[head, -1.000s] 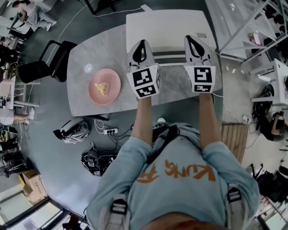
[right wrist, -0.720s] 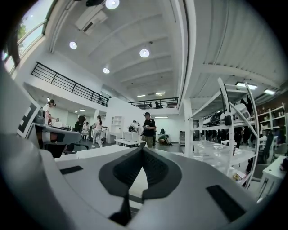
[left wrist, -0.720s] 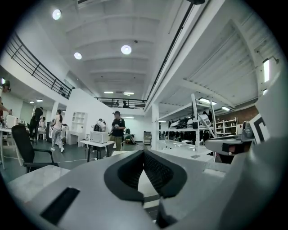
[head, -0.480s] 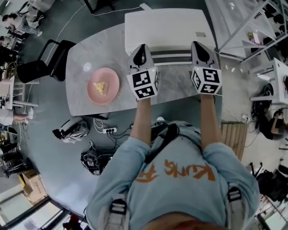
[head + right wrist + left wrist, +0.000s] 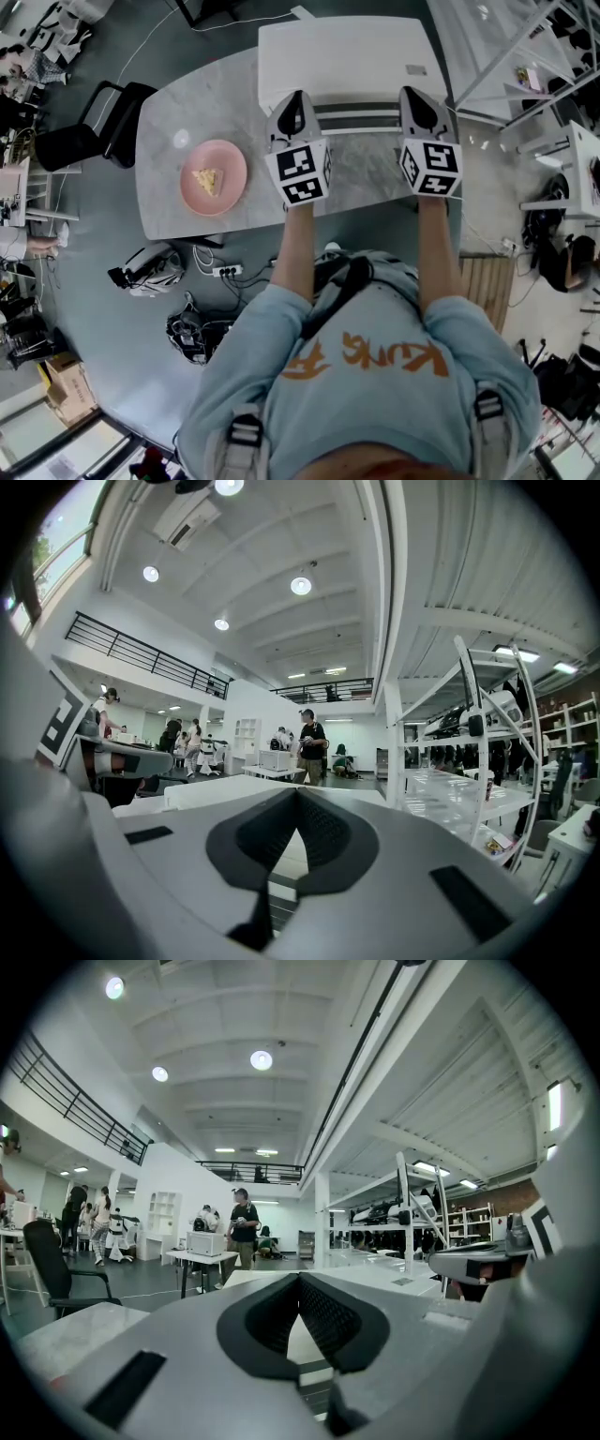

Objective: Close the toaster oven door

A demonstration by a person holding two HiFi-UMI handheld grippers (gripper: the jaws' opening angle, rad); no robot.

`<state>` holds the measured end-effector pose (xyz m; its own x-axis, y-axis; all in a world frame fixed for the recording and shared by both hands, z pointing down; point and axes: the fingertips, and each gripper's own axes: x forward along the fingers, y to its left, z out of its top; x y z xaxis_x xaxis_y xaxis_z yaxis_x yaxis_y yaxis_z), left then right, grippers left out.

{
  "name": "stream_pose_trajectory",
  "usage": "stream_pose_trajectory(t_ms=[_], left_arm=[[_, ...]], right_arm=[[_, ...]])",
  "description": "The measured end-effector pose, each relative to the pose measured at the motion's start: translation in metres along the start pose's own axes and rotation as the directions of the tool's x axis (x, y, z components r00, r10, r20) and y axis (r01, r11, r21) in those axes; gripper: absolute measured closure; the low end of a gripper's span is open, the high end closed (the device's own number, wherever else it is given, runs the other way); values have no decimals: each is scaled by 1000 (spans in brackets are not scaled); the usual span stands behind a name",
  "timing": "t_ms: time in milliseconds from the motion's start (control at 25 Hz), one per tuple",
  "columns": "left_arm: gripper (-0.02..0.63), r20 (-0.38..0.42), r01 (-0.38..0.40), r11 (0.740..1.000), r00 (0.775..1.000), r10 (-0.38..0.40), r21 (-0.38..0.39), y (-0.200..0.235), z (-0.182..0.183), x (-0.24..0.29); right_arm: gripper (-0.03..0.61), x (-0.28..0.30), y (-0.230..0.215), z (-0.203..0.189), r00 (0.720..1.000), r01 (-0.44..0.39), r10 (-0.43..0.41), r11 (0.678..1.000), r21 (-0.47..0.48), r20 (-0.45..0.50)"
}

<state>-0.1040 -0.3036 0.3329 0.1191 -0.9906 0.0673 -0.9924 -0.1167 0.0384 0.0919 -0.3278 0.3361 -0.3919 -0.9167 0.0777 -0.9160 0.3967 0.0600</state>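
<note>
A white, boxy toaster oven [image 5: 352, 61] sits at the far side of the veined marble bench [image 5: 169, 202], just ahead of both tools. The left hand-held gripper [image 5: 298, 94] and right hand-held gripper [image 5: 412, 91] are closed and empty. Their own views show cross-hatched black pads [image 5: 323, 1316] meeting. Only the head view shows the round pink plate [image 5: 214, 178].

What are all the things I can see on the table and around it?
Toaster oven: one, white, far side of the table.
Table: one, grey marble, in front of the person.
Plate: one, pink, on the table, left of the tools.
Food piece: one, yellowish, on the plate.
Chair: one, black, left of the table.
Power strip: one, white, on the floor by the table.
Left tool: one, grey and black, shut and empty, at the oven's front.
Right tool: one, grey and black, shut and empty, at the oven's front.
</note>
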Motion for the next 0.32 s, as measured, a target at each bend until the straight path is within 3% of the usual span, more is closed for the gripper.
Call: stream_pose_trajectory(t_ms=[320], left_arm=[[612,-23,0,1000,1000,0,-15,-2,-2,-1]], right_arm=[[581,-2,-4,0,1000,-7,7,1000,8,7]])
